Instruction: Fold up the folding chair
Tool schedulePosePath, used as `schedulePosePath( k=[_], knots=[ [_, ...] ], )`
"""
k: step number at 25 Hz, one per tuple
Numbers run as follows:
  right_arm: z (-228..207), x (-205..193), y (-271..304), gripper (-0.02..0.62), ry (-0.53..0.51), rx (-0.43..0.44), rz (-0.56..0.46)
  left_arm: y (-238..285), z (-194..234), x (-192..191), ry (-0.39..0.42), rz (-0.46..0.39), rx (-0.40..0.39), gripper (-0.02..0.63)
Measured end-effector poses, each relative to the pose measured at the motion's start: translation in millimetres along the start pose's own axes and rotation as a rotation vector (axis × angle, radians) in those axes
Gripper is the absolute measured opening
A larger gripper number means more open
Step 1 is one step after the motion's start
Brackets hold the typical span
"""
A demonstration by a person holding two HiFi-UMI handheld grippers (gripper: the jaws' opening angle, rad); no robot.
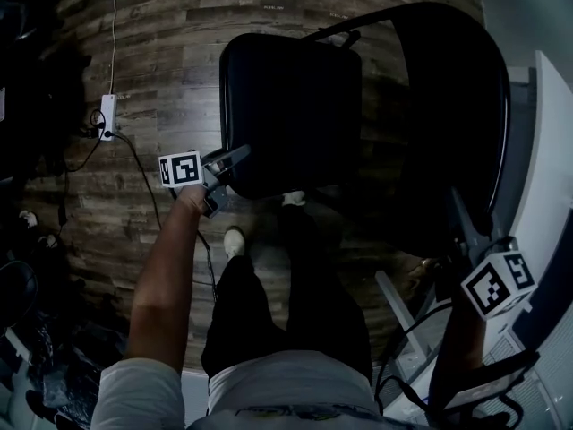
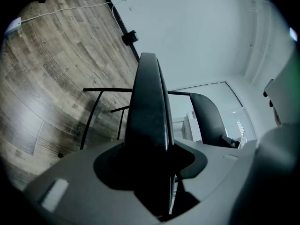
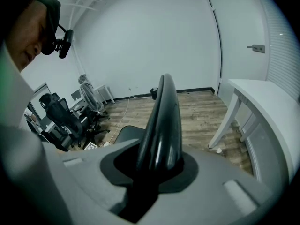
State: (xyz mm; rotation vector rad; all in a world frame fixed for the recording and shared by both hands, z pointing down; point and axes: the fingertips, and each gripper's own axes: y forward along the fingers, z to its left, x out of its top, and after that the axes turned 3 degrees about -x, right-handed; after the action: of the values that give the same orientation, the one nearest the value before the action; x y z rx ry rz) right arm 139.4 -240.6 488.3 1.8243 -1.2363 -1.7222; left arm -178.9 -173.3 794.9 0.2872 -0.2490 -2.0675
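Folding chair, black, seen from above on a dark wood-plank floor, directly in front of the person's feet. It is not folded flat: the seat shows its broad face to the head view and sits left of the curved backrest. The backrest side is just beside a white table along the floor's right edge in the picture.

The left tongs are at the seat's near left corner, pinching its edge. In the left gripper view the seat rises edge-on out of the jaws as a dark slab, with thin black frame tubes behind it.

The right tongs pinch the near end of the backrest's rim. In the right gripper view that rim stands up narrow and glossy from between the jaws.

A bare forearm leads to the left tongs. A light shoe is just below the seat. A white power strip with a cord lies near the floor's left edge. Office chairs stand far off by the wall.
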Motion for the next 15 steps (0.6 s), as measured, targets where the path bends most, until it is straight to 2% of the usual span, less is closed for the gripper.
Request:
schedulePosePath(
  k=[15],
  knots=[
    [1, 14, -23, 0.089, -0.032, -0.026, -0.004, 24, -62, -12, 0.024, 0.058, 0.058, 0.188]
  ],
)
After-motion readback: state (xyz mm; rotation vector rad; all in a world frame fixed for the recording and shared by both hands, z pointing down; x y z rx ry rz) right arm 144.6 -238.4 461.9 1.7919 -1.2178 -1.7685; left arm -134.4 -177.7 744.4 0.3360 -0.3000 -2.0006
